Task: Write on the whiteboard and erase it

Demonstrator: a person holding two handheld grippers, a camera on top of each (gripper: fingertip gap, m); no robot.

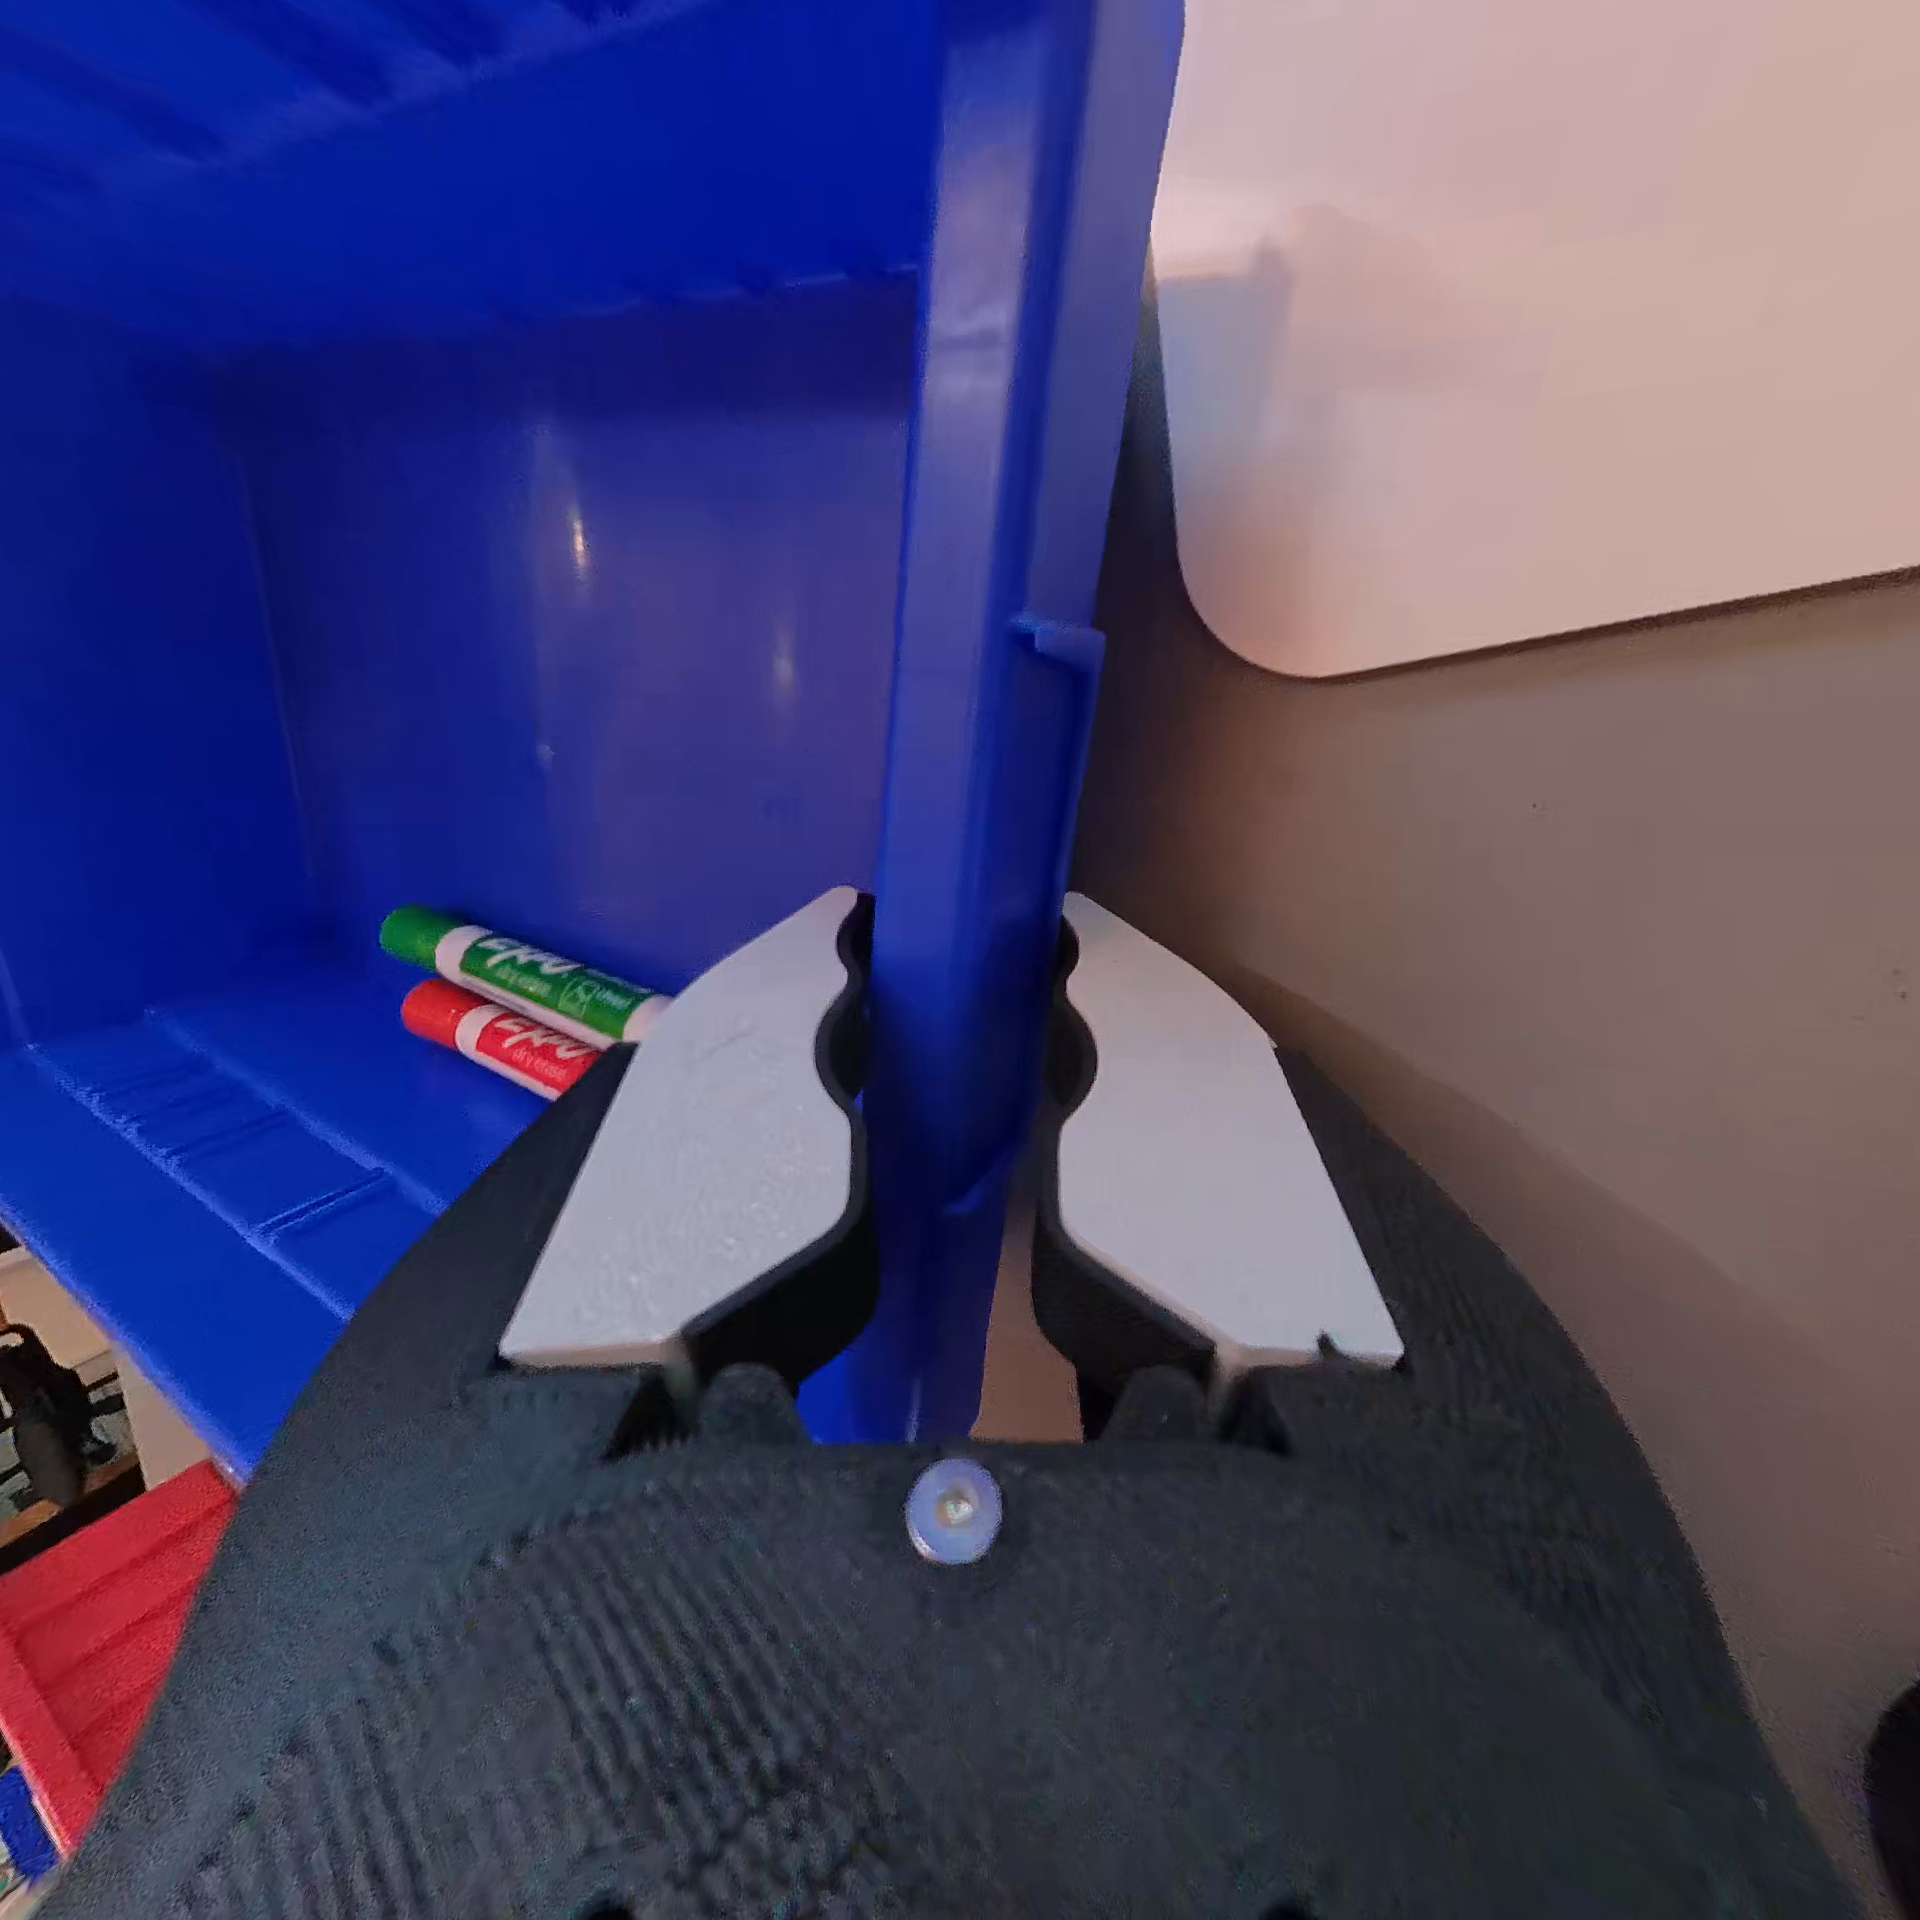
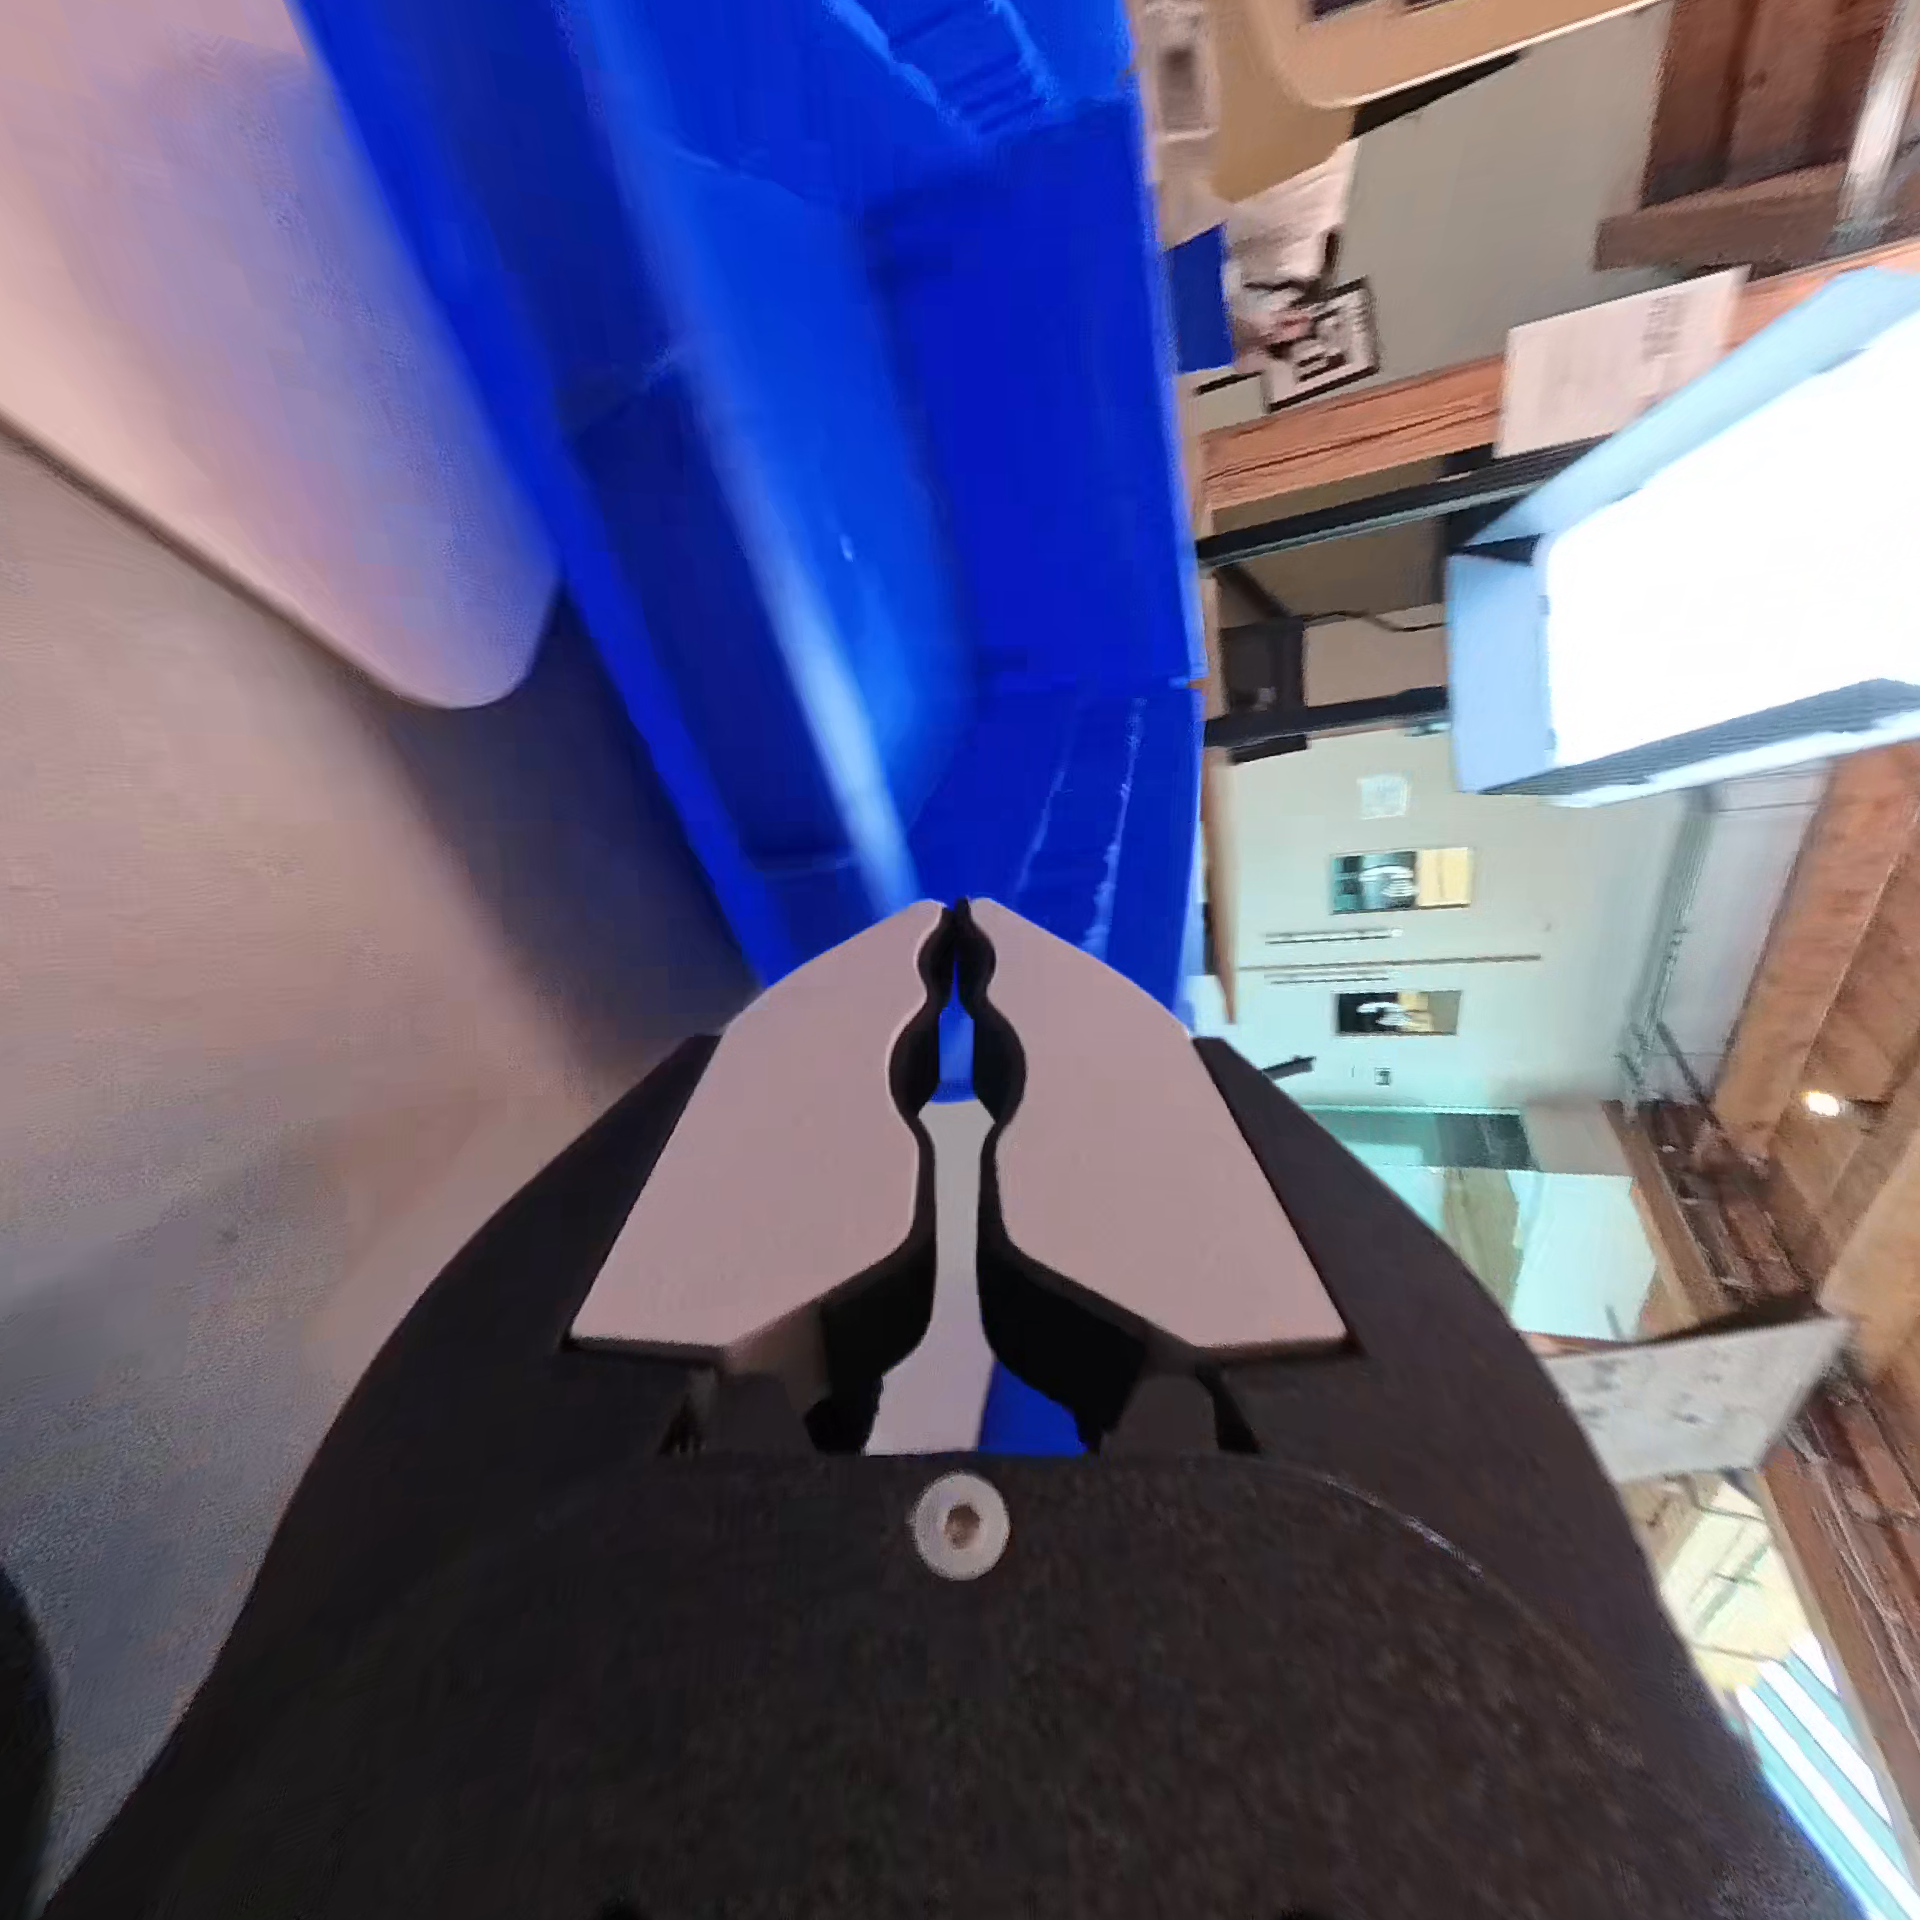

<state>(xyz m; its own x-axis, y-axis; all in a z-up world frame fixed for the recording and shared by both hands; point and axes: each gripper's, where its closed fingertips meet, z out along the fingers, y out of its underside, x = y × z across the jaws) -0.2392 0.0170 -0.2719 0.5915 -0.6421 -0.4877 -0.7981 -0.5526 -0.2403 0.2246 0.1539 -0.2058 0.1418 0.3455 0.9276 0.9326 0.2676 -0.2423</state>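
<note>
In the left wrist view my left gripper (image 1: pixel 961 914) straddles the upright side wall (image 1: pixel 987 623) of a blue plastic bin, one finger inside and one outside, with both pads closed against the wall. A green marker (image 1: pixel 520 971) and a red marker (image 1: pixel 488 1039) lie side by side on the bin's floor, left of my fingers. The white whiteboard (image 1: pixel 1558 312) lies flat on the grey table to the right of the bin. In the blurred, rolled right wrist view my right gripper (image 2: pixel 961 909) is shut with its tips together and nothing between them, close to the blue bin (image 2: pixel 831 416), with the whiteboard (image 2: pixel 260 364) to its left.
The grey table top (image 1: pixel 1507 935) lies between the bin and the whiteboard. A red bin (image 1: pixel 94 1621) sits at the lower left, below the blue one. In the right wrist view, wooden shelves and a white box (image 2: pixel 1714 603) stand far behind the bin. One gripper's finger ends stand about 50 cm off the other's.
</note>
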